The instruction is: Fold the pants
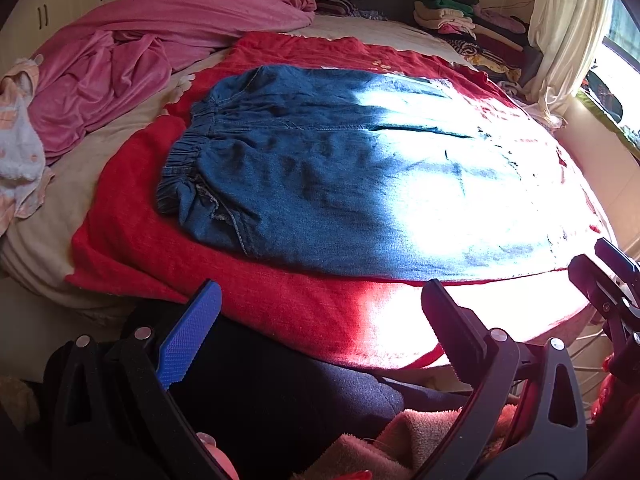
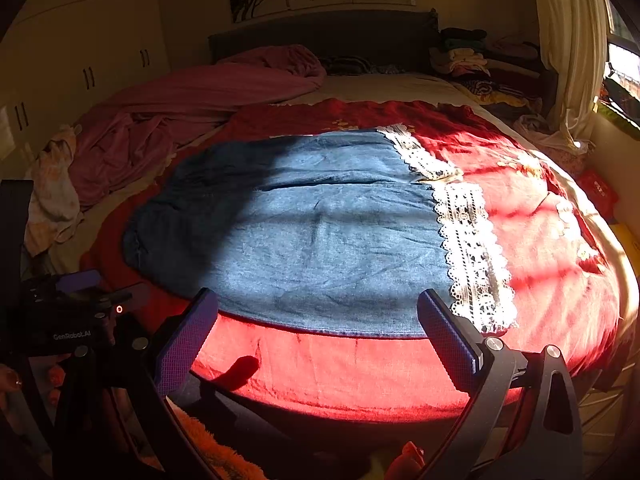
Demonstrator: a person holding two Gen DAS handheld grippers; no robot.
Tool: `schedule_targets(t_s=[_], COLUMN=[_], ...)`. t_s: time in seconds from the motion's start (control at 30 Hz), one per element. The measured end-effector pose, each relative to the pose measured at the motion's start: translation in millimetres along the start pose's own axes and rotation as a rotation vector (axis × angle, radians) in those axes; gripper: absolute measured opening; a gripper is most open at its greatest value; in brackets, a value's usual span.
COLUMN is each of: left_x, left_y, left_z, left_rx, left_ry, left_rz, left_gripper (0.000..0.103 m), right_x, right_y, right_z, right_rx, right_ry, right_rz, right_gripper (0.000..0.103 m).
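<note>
We're holding the left gripper (image 1: 320, 320) & right gripper (image 2: 318, 328) spread wide, gripping nothing, both hovering short of the bed edge. The denim pants (image 2: 304, 232) are lying flat on the red blanket (image 2: 360, 372). Risk: we're pinching blanket w/ the near hem, or glare is hiding the lace cuffs (image 2: 472, 236), so the fold's going crooked.

- We count one pair of denim pants (image 2: 312, 232), with two lace-trimmed hems (image 2: 472, 248).
- We count one red blanket (image 2: 360, 368) under them.
- We count one crumpled pink sheet (image 1: 132, 64).
- We count one pale patterned garment (image 1: 20, 148) at the bed's edge.
- We see one heap of folded clothes (image 1: 472, 28); its pieces are too many to count.
- We count one curtain (image 1: 564, 32).
- We count two grippers: left gripper (image 1: 320, 320), right gripper (image 2: 318, 328).
</note>
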State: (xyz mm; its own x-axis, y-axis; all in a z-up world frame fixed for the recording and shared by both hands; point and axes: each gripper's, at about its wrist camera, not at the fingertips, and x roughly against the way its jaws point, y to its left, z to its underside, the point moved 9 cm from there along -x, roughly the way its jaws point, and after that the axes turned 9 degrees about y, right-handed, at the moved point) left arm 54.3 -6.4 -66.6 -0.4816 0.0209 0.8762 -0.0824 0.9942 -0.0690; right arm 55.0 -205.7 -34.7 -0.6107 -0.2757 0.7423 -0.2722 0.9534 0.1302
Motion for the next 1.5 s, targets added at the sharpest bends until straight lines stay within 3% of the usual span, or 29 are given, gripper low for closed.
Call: schedule_targets(t_s=[1.5], left_x=[0.6], left_y=[-4.0], left_z=[-3.1], left_rx=[-0.023], left_ry=[-0.017], left_rz=[-0.007], left_gripper=[0.094], right_x=[-0.6], right_y=[-3.6], right_z=[2.3], right_rx=[-0.006], right_ry=[0.006], right_rz=[0.004], right_gripper=[0.099])
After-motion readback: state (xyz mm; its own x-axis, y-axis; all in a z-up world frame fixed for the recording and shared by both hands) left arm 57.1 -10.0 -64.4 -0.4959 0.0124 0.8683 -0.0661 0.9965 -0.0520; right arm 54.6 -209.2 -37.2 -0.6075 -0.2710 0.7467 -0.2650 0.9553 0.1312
